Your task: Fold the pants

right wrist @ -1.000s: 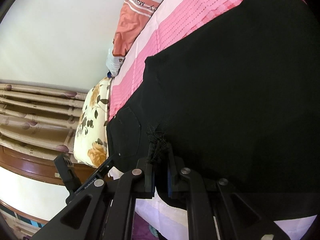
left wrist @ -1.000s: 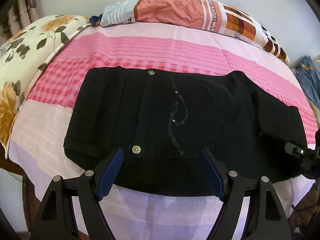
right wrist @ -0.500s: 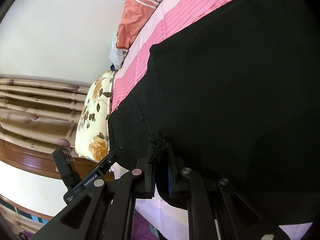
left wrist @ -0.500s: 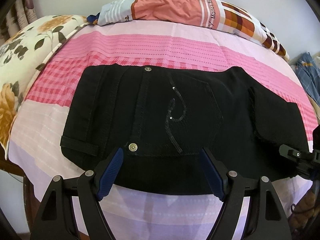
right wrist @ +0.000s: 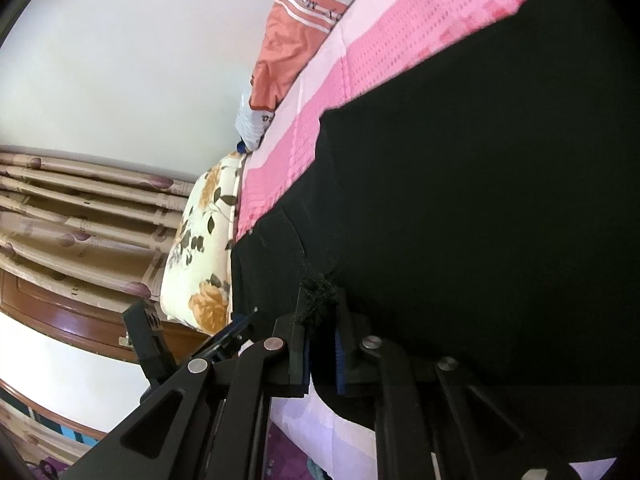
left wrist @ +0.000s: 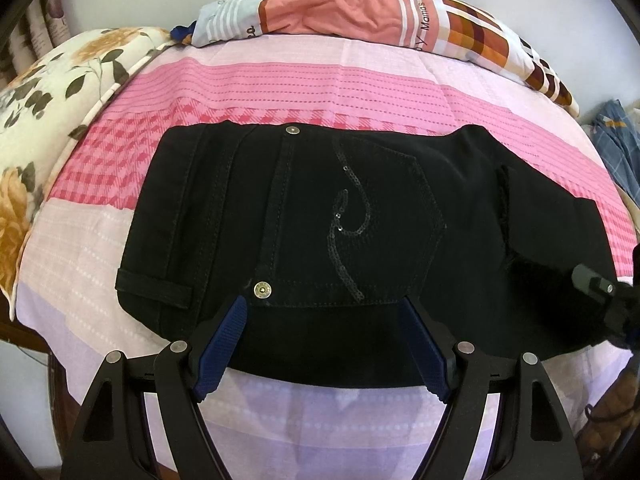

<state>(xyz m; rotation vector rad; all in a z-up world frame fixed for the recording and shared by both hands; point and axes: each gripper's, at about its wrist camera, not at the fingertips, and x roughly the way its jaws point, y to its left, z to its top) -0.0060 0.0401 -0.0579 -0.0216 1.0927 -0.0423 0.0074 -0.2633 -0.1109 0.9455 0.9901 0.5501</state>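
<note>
Black pants (left wrist: 360, 216) lie folded on the pink striped bed sheet (left wrist: 280, 84), with the sequined back pocket facing up. My left gripper (left wrist: 322, 302) hovers open over the pants' near edge; its blue pads (left wrist: 224, 340) stand wide apart and nothing is pinched between them. My right gripper (right wrist: 320, 304) is shut on the frayed hem (right wrist: 318, 290) of a pant leg at the near right corner. It also shows at the right edge of the left wrist view, as the right gripper (left wrist: 600, 292). In the right wrist view the pants (right wrist: 480, 200) fill most of the frame.
A floral pillow (left wrist: 48, 92) lies at the left of the bed and a folded orange and plaid blanket (left wrist: 360, 16) along the far edge by the wall. Blue checked cloth (left wrist: 616, 140) sits off the right side. Curtains (right wrist: 80, 208) and a wooden board (right wrist: 60, 312) stand beyond the pillow.
The right gripper has tilted a little with the hem still pinched, so the pants look nearer in its view. The left gripper has stayed where it was, open.
</note>
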